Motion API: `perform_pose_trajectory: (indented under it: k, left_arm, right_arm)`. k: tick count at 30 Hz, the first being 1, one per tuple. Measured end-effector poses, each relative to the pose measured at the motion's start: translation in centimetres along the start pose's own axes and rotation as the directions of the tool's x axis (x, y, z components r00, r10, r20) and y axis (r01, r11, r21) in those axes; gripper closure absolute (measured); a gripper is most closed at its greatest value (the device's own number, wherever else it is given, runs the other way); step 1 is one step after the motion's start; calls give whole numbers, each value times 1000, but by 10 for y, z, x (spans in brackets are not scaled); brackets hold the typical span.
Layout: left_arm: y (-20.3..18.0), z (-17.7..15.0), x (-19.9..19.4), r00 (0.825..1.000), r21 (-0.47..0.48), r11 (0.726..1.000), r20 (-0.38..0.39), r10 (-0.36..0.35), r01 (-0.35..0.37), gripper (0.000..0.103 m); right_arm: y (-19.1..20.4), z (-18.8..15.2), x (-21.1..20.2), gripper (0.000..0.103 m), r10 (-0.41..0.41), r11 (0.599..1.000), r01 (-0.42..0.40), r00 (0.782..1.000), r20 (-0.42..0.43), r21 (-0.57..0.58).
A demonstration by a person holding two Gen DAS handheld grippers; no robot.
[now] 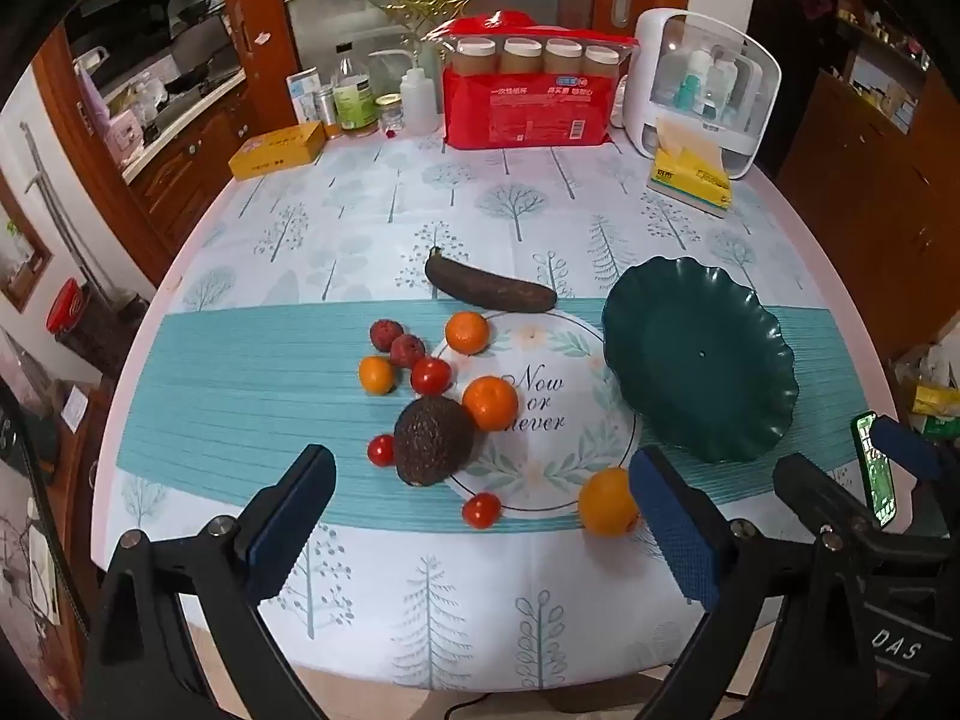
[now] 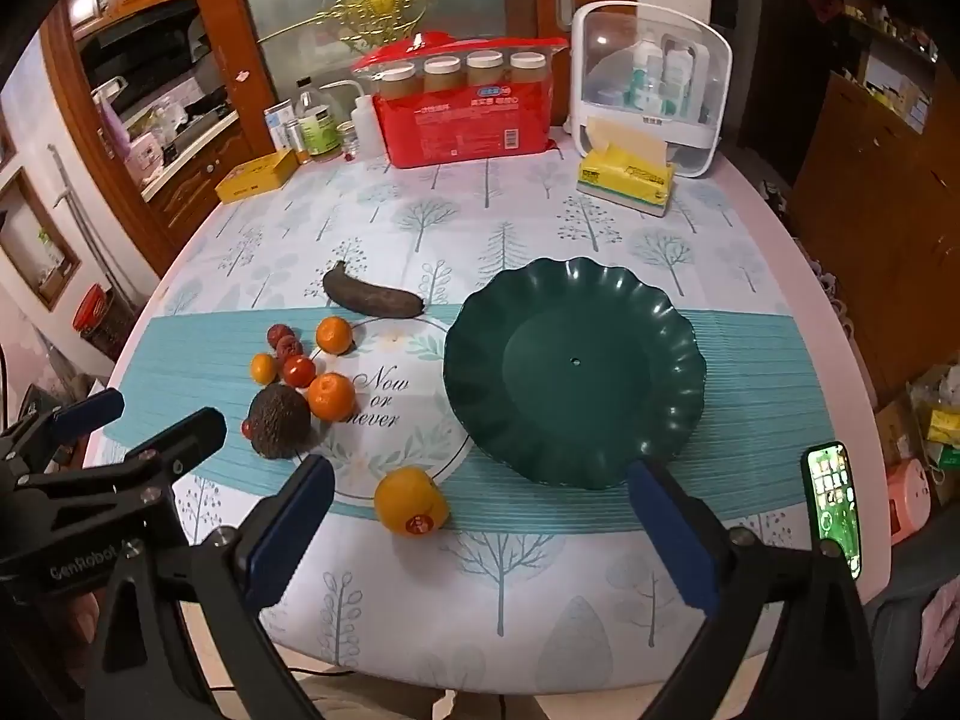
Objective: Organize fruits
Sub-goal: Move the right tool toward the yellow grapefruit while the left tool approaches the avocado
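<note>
Fruits: all lie on the table (image 1: 336, 228) beside the green plate (image 1: 699, 360), none on it.
Large orange (image 2: 411, 501): nearest the plate, just off its near rim.
Avocado (image 1: 433, 441): farther from the plate, touching a tangerine (image 1: 490, 403); cherry tomatoes (image 1: 481, 510) and lychees (image 1: 387, 335) cluster around it.
Dark banana (image 1: 489, 288): behind the cluster, near the plate's far rim.
Left gripper (image 1: 480, 510): jaws spread wide, nothing between them, hovering over the fruits.
Right gripper (image 2: 480, 531): jaws spread wide, empty, before the plate.
</note>
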State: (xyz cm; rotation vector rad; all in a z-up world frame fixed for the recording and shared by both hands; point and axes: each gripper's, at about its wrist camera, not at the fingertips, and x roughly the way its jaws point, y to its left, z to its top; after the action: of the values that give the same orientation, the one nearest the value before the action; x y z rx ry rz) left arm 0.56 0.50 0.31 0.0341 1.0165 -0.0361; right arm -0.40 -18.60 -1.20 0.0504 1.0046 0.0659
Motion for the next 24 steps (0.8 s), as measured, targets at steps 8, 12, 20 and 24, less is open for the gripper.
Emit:
perform_pose_trajectory:
  k: [8,12,20,24]
  left_arm:
    - [10,14,2,1000,28,999,7,-22,22,5]
    - [15,16,6,999,34,999,-2,-42,42,5]
    - [21,19,12,998,34,998,-11,-60,60,5]
    - [23,19,14,998,42,997,-10,-57,58,5]
  right_arm:
    - [12,7,0,5,-23,999,23,1000,6,25]
    - [17,9,0,8,-42,999,42,999,4,31]
    - [24,10,4,10,-70,997,70,997,-20,32]
    - [27,9,7,10,-81,996,82,996,-31,32]
